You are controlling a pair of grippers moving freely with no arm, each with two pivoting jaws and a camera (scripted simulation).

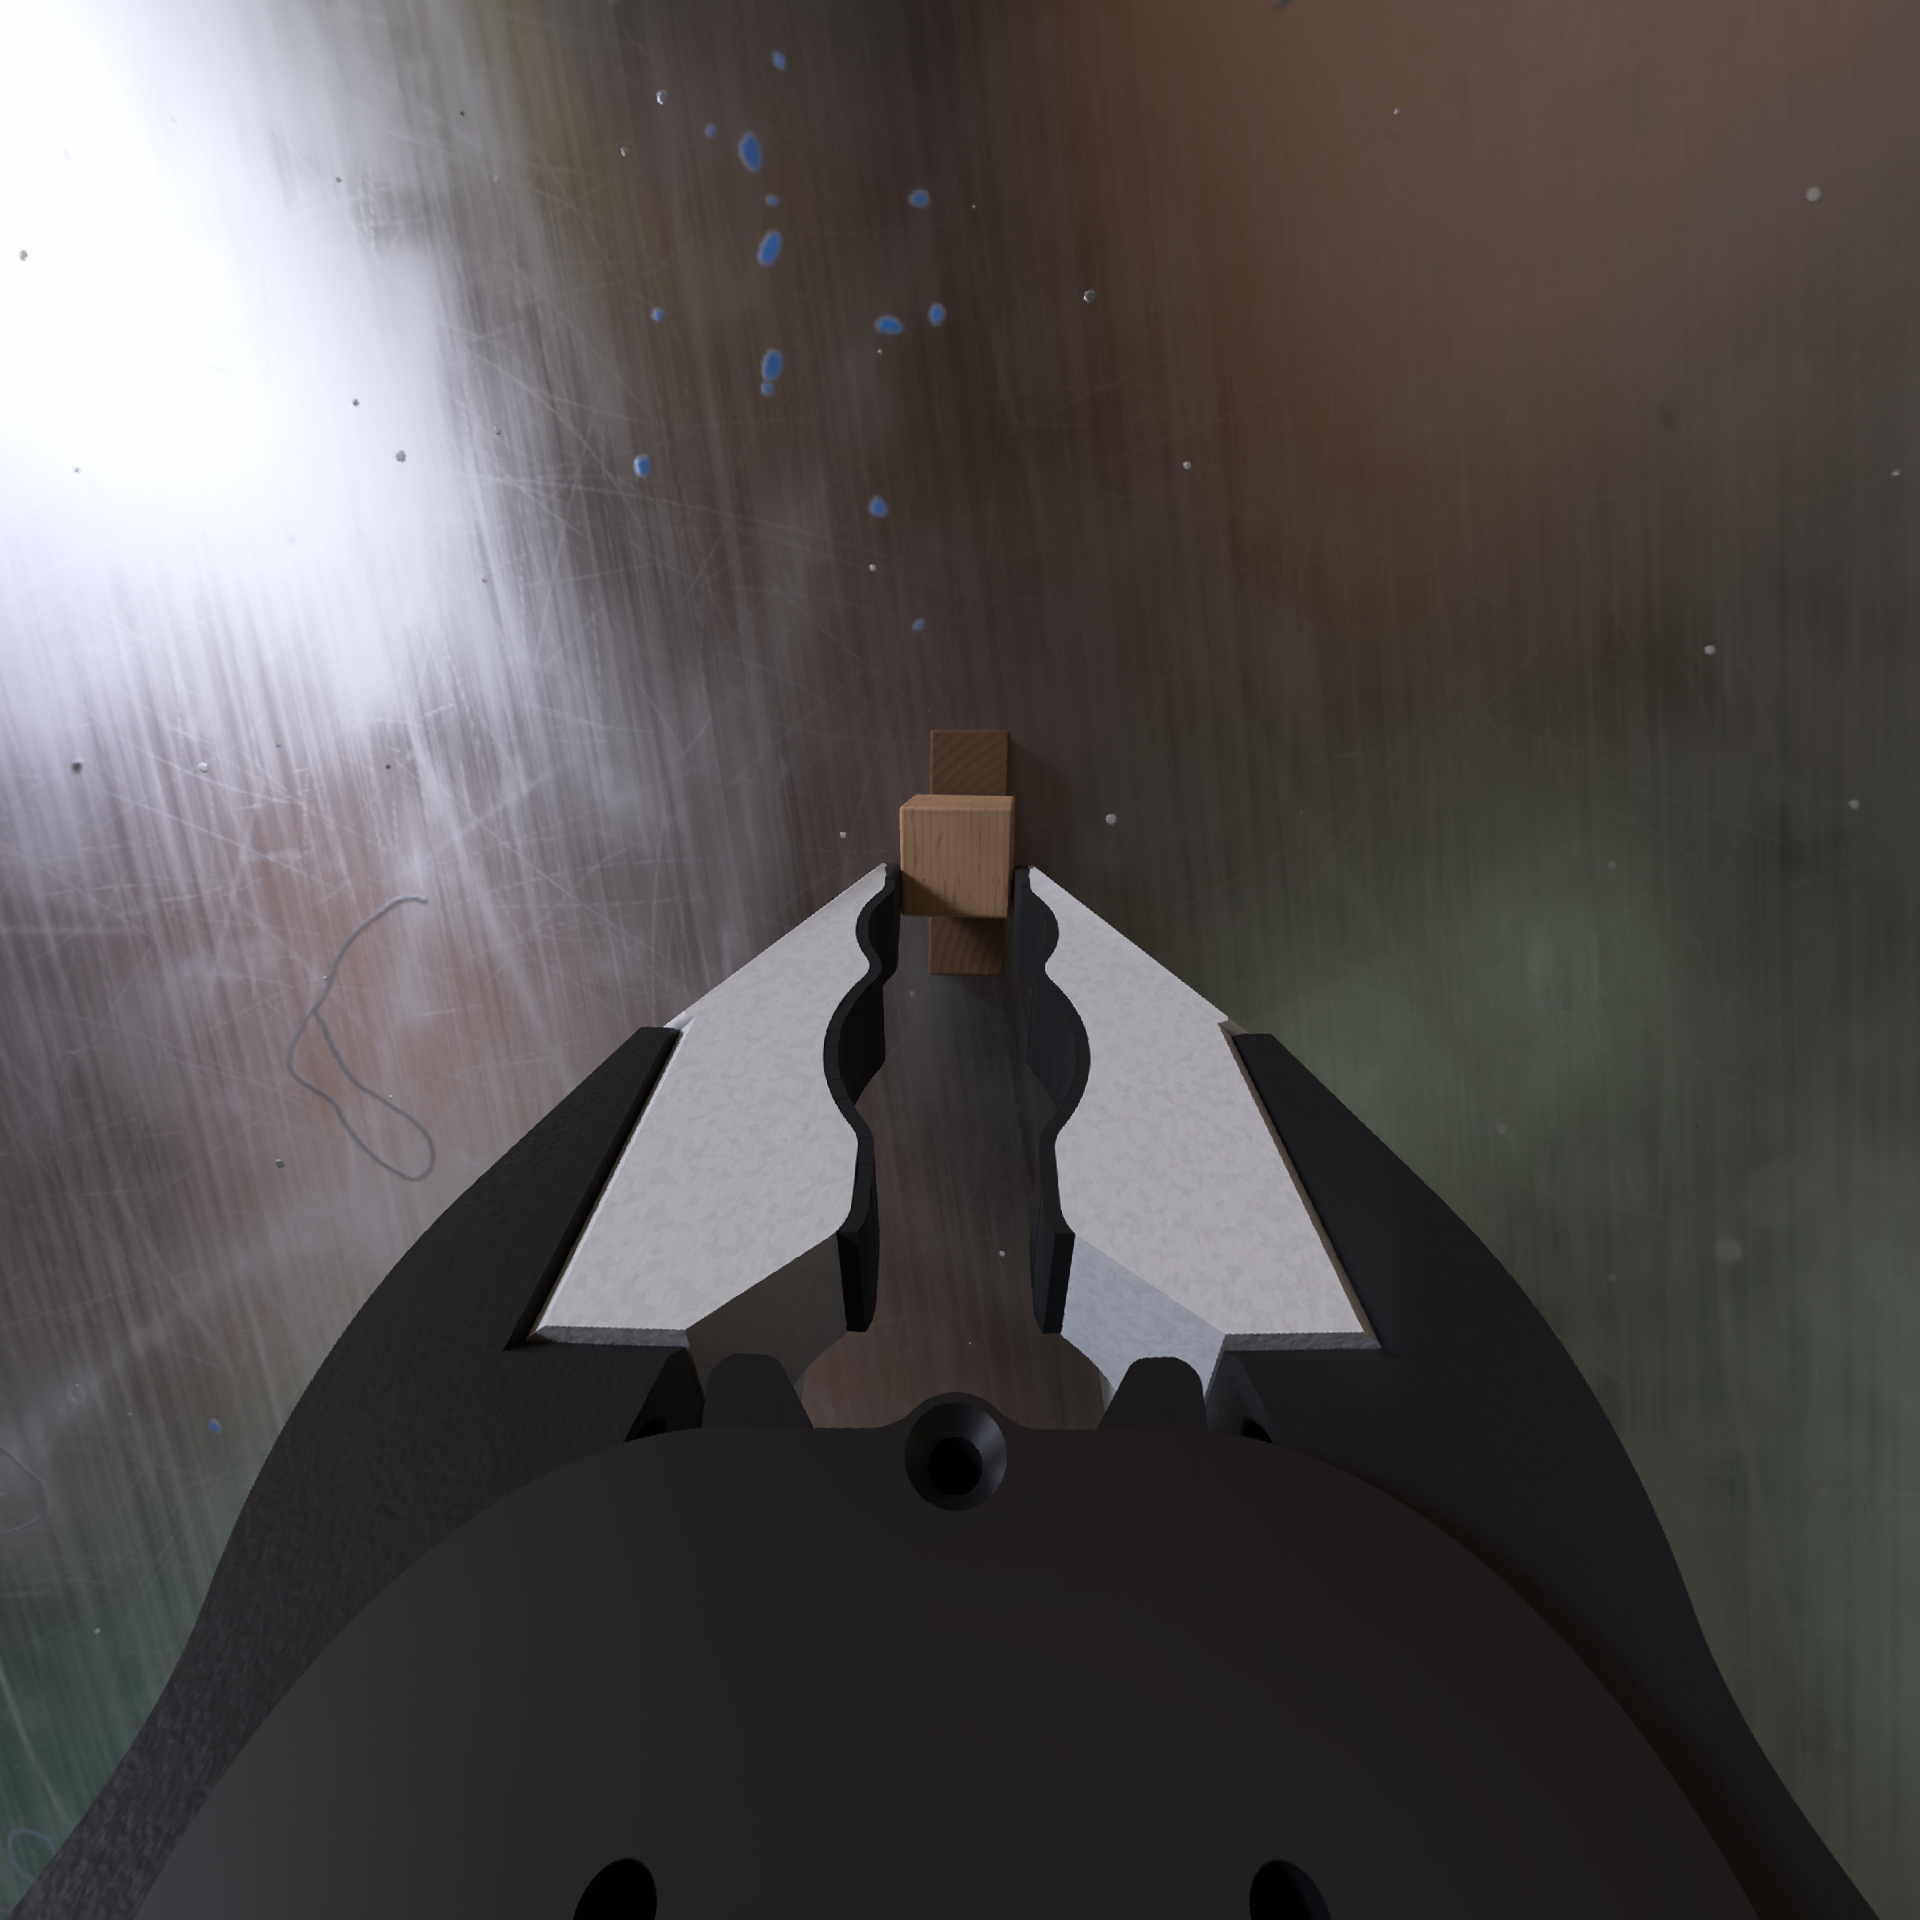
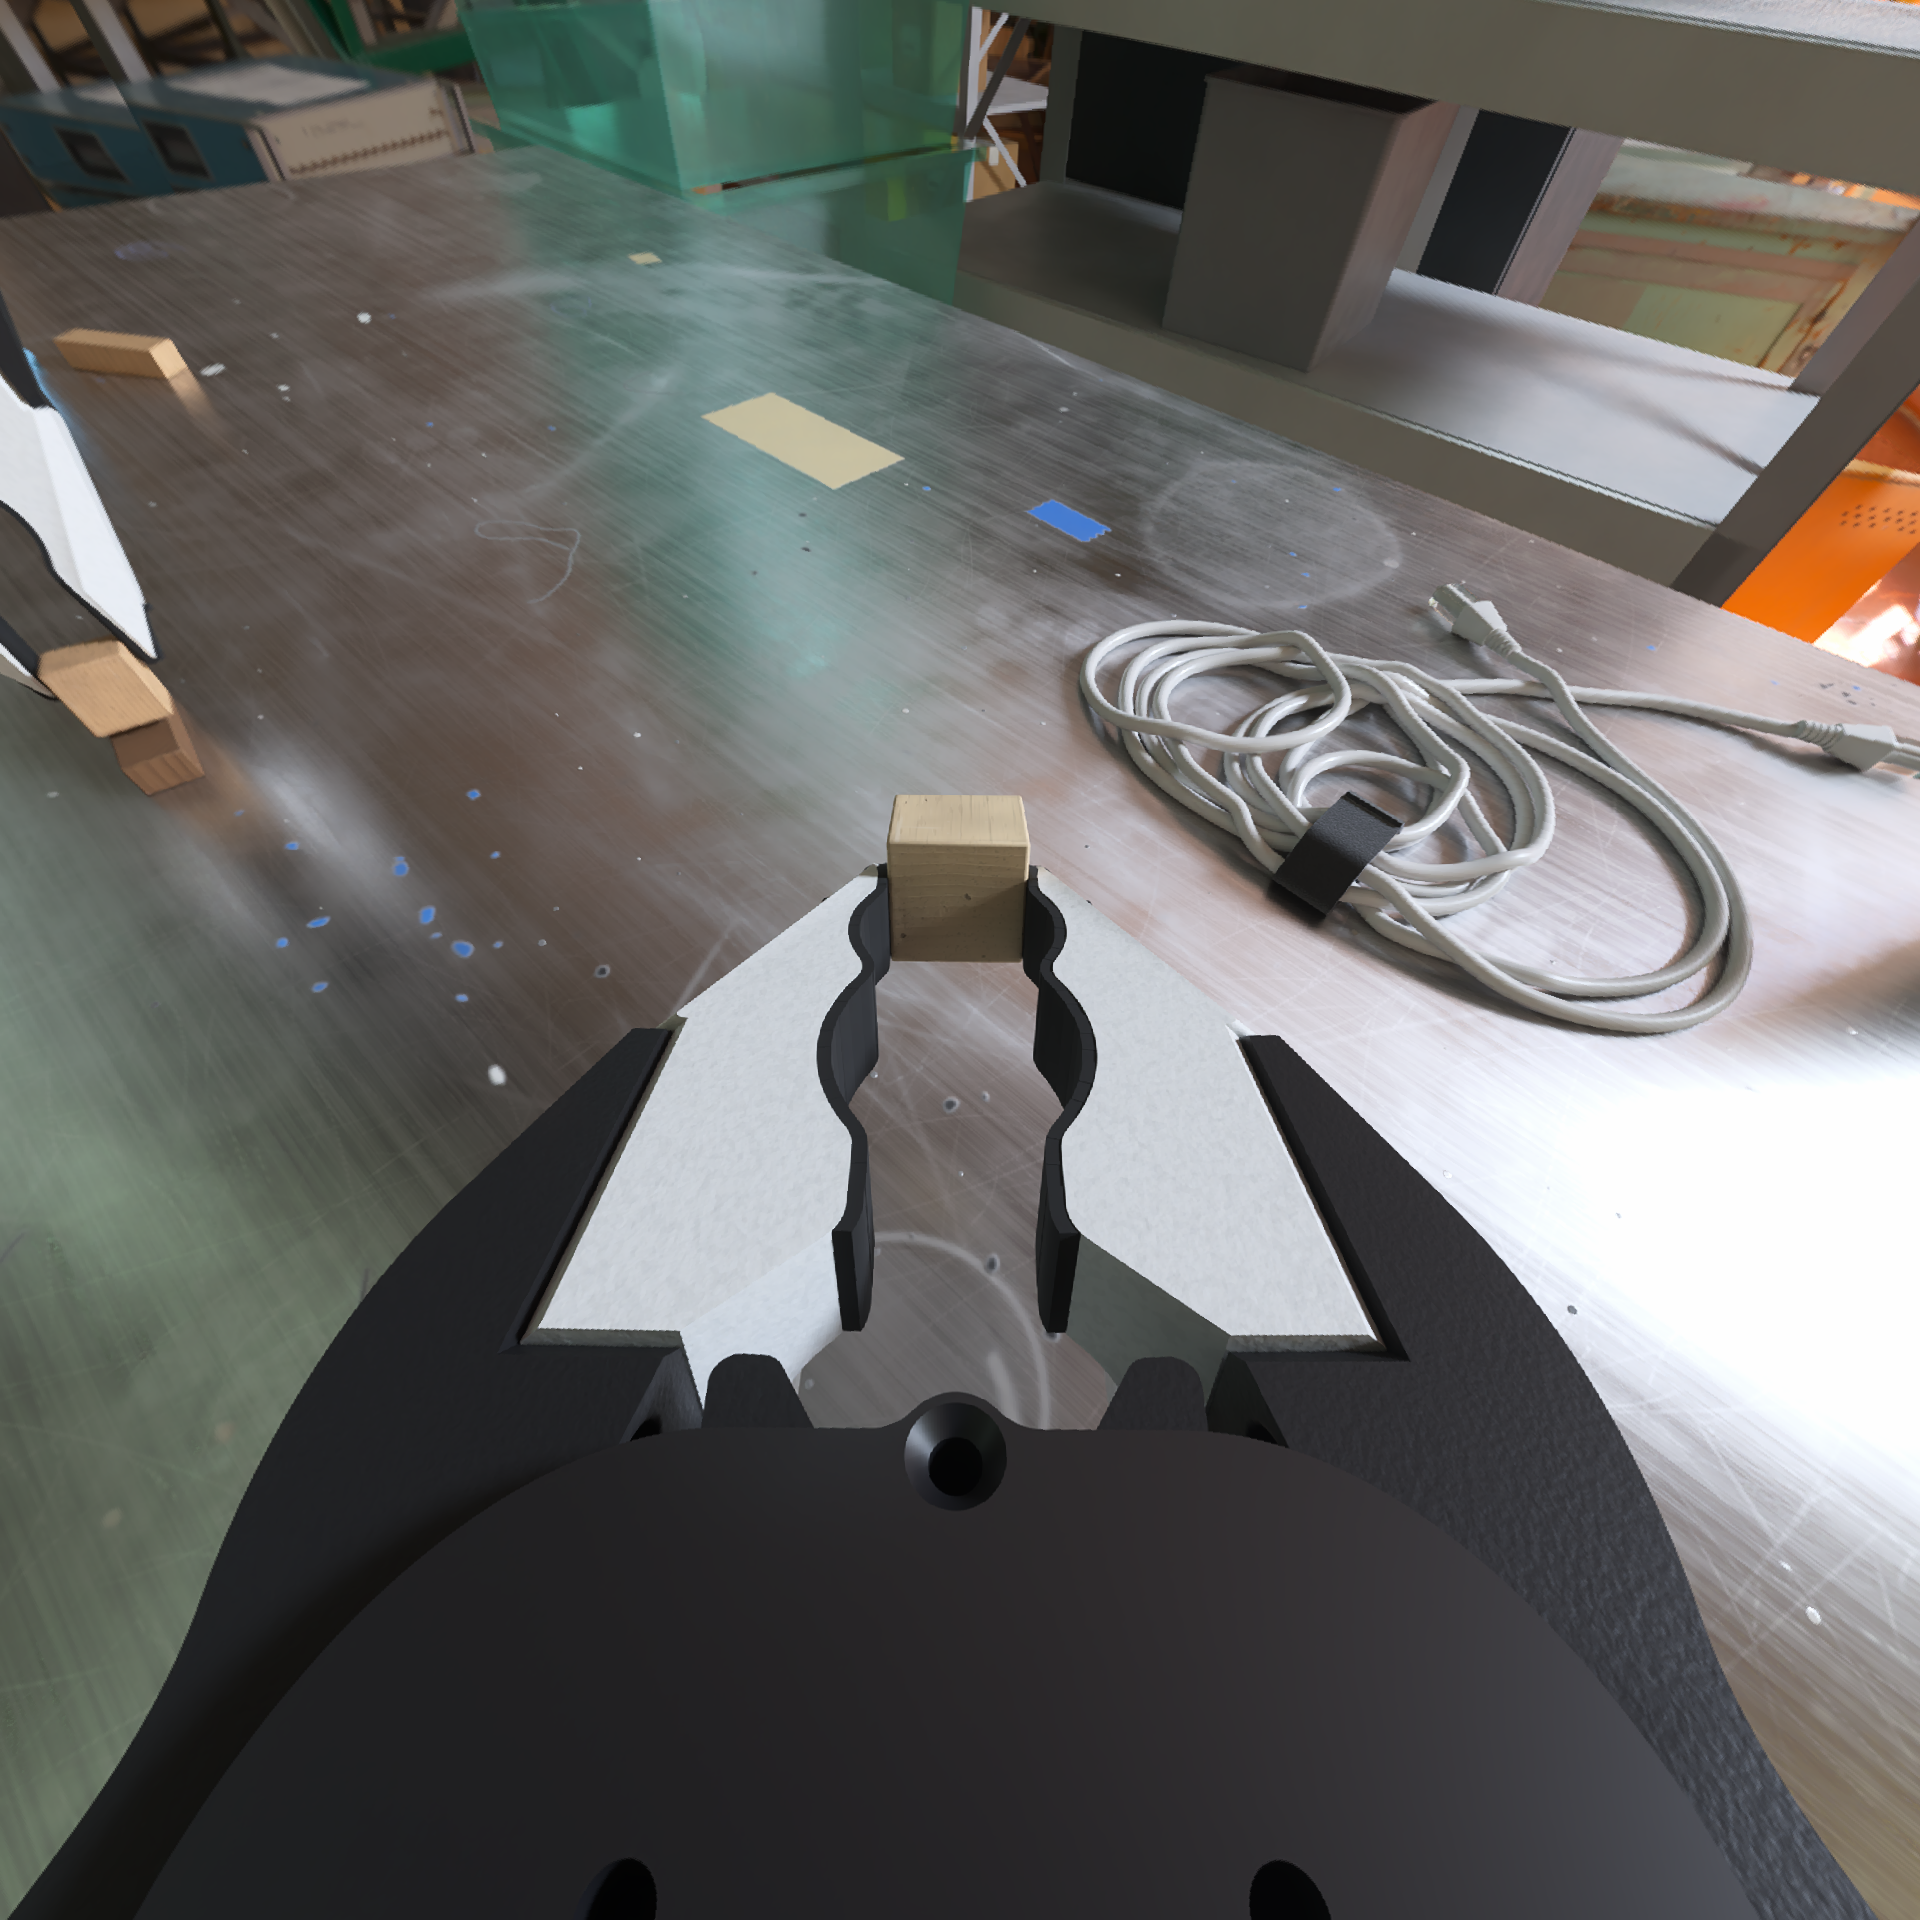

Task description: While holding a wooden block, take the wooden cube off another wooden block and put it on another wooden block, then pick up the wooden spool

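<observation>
In the left wrist view my left gripper (image 1: 956,883) points down at the metal table and is shut on a wooden cube (image 1: 954,857). A darker wooden block (image 1: 969,764) lies right under the cube; I cannot tell if they touch. The right wrist view shows the same gripper (image 2: 73,623) at the far left, with the cube (image 2: 99,686) over that block (image 2: 161,764). My right gripper (image 2: 956,883) is shut on a pale wooden block (image 2: 956,878) and holds it above the table. A third, flat wooden block (image 2: 120,353) lies far left. No spool is in view.
A coiled grey power cable (image 2: 1403,790) lies to the right of my right gripper. A tan patch (image 2: 800,438) and a blue patch (image 2: 1068,520) are stuck flat on the table (image 2: 623,675). A green translucent bin (image 2: 727,94) and grey shelving (image 2: 1351,208) stand beyond the far edge.
</observation>
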